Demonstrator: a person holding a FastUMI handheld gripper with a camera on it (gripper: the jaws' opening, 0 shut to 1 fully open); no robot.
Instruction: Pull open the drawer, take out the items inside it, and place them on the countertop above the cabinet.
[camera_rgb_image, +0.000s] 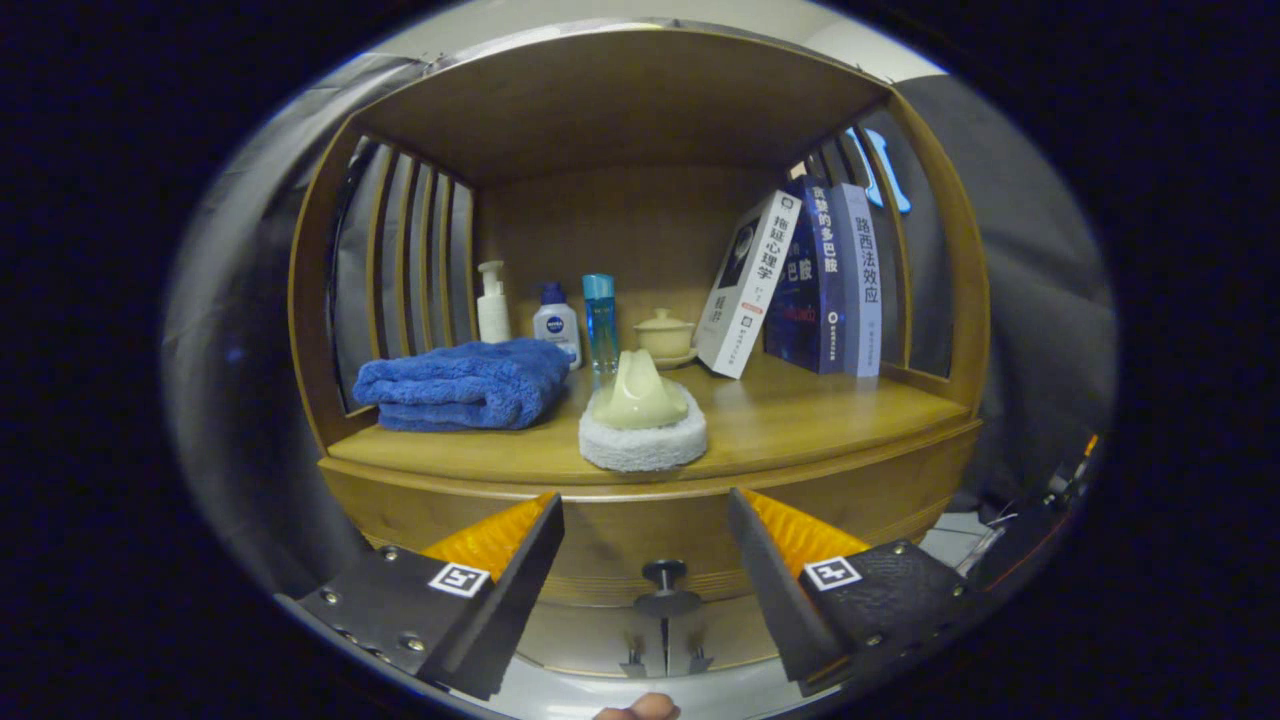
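The drawer (660, 530) front sits partly behind the gripper (645, 520), whose spread fingers cover both ends, so only its knob (665, 575) and the middle strip are in sight. Folded blue towel (465, 385) hides the bottoms of the pump bottles (492, 302) behind it. Lidded cup (664, 335) is half blocked by the scrubber (642, 420). Cabinet below the drawer gets cut off

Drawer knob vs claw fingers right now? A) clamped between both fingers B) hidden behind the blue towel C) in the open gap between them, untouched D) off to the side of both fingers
C: the drawer knob sits in the gap of the open claw, with neither finger touching it.
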